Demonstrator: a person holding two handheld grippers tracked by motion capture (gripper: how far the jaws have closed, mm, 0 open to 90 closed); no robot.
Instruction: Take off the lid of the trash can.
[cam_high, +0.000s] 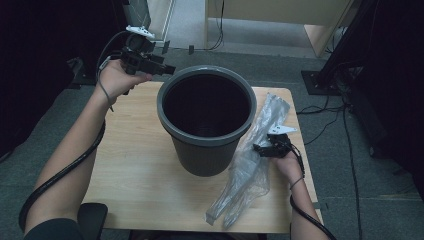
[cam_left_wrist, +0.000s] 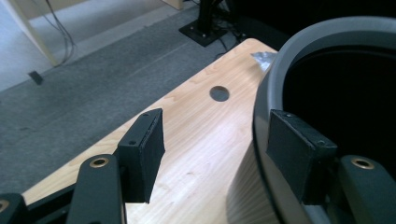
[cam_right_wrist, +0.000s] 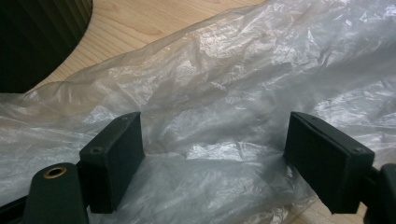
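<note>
Dark grey bin (cam_high: 206, 150), clear bag (cam_high: 250, 167)

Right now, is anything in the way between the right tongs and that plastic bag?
Nothing visible. The right tongs are open directly over the crumpled plastic bag, which lies flat on the table beside the bin.

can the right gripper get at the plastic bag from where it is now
Probably yes. The right gripper sits right at the clear plastic bag on the table, jaws open with crumpled film between them and nothing in the way; the bin stands off to the side.
</note>
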